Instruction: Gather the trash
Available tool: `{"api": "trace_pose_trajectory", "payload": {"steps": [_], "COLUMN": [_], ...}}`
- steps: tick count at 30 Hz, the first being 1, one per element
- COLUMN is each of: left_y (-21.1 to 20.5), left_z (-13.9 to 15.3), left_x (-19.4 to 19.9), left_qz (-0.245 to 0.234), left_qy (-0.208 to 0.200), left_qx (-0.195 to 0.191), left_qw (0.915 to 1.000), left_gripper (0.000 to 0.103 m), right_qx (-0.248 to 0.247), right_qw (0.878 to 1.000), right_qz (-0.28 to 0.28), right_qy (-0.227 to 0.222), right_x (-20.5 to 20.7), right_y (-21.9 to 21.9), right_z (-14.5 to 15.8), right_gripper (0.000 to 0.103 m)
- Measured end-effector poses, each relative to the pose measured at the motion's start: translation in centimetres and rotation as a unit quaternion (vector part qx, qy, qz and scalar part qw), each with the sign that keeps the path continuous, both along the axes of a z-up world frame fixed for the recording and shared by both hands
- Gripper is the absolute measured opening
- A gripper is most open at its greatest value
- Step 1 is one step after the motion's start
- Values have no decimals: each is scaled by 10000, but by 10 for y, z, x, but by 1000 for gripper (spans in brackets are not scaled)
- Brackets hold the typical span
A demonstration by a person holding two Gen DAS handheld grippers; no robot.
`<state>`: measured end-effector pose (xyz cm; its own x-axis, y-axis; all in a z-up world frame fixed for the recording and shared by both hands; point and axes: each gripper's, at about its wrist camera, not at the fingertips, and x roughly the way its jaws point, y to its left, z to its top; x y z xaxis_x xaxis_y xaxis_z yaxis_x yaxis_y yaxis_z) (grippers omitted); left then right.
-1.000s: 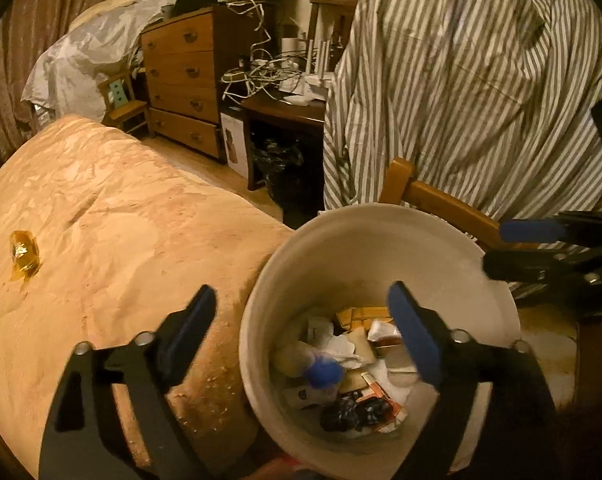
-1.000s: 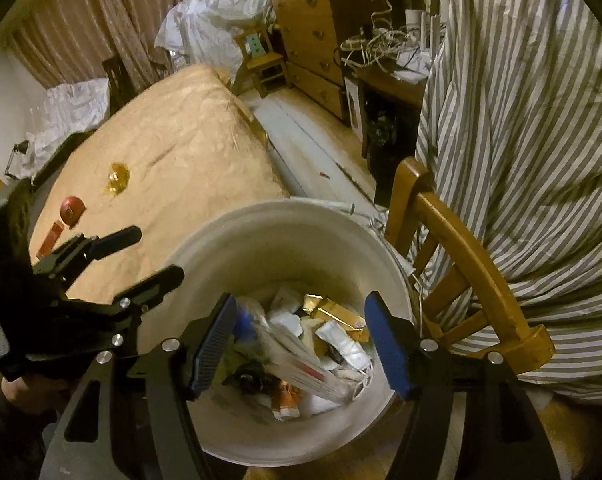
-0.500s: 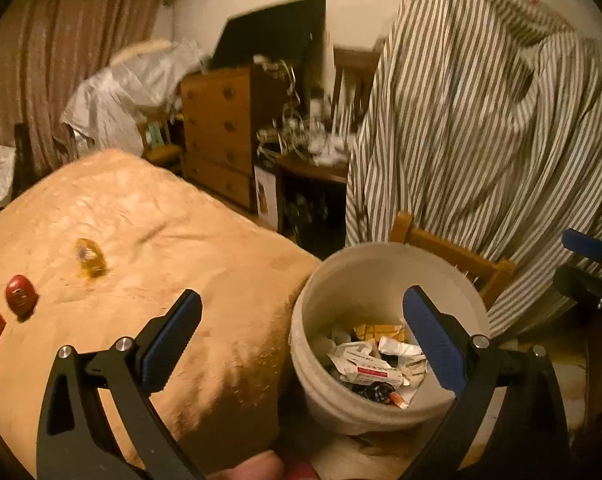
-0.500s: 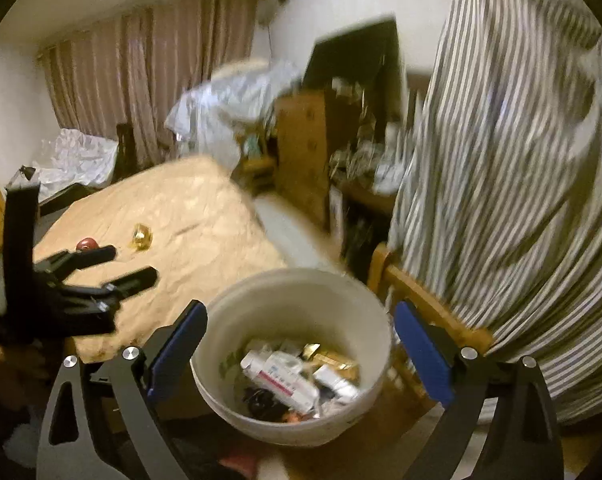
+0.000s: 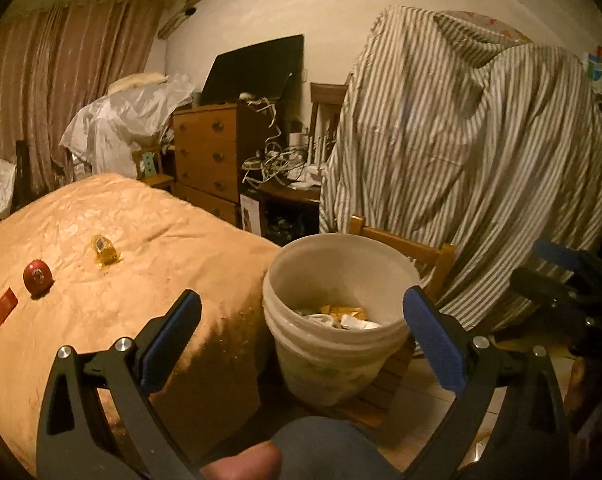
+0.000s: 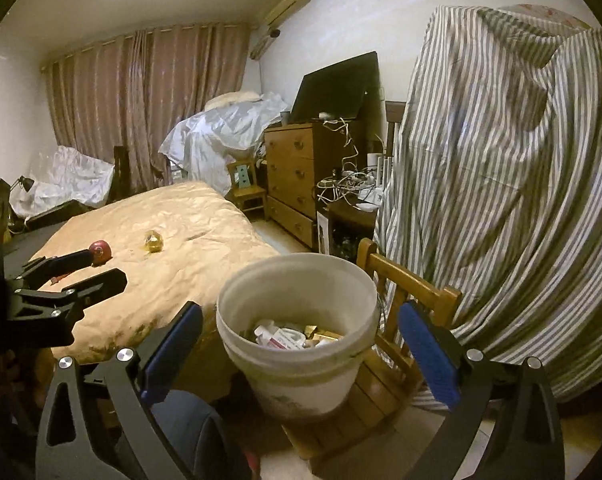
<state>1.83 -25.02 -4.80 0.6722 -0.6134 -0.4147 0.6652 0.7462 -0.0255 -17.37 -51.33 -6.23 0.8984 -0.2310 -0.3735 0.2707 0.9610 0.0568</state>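
Observation:
A white bucket (image 5: 333, 356) with wrappers and packets inside stands on a small wooden chair beside the bed. On the tan bedspread (image 5: 149, 288) lie a yellow wrapper (image 5: 105, 250), a red round thing (image 5: 38, 277) and a flat red packet (image 5: 0, 312). My left gripper (image 5: 301, 298) is open and empty, back from the bucket. My right gripper (image 6: 301, 312) is open and empty too, with the bucket (image 6: 301, 376) ahead of it. In the right wrist view the yellow wrapper (image 6: 153, 241) and red thing (image 6: 101, 250) lie beyond the left gripper (image 6: 111, 266).
A low wooden chair (image 6: 405, 292) carries the bucket. A big striped cloth (image 5: 461, 160) hangs to the right. A wooden dresser (image 5: 209, 160) and a dark desk with cables (image 5: 285, 188) stand behind. A person's blue-clad knee (image 5: 325, 448) is at the bottom edge.
Both grippers have drawn back and tilted up from over the bucket's mouth, so the bed and room now show. The right jaws have spread wider.

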Motion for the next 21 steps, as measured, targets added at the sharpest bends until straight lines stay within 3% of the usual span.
{"api": "trace_pose_trajectory", "payload": {"steps": [6,21], "left_y": [7,10], "left_z": [8,11], "left_x": [-19,-23], "left_qz": [-72,-67], "left_qy": [-151,-188], "left_qx": [-99,-75], "left_qw": [9998,9998], "left_gripper": [97,97], "right_qx": [74,144], "right_qw": [10000,9999], "right_qz": [7,-13], "right_qy": [-47,-30], "right_x": [-16,-14], "right_y": [2,-2], "right_z": [2,6], "right_gripper": [98,98]}}
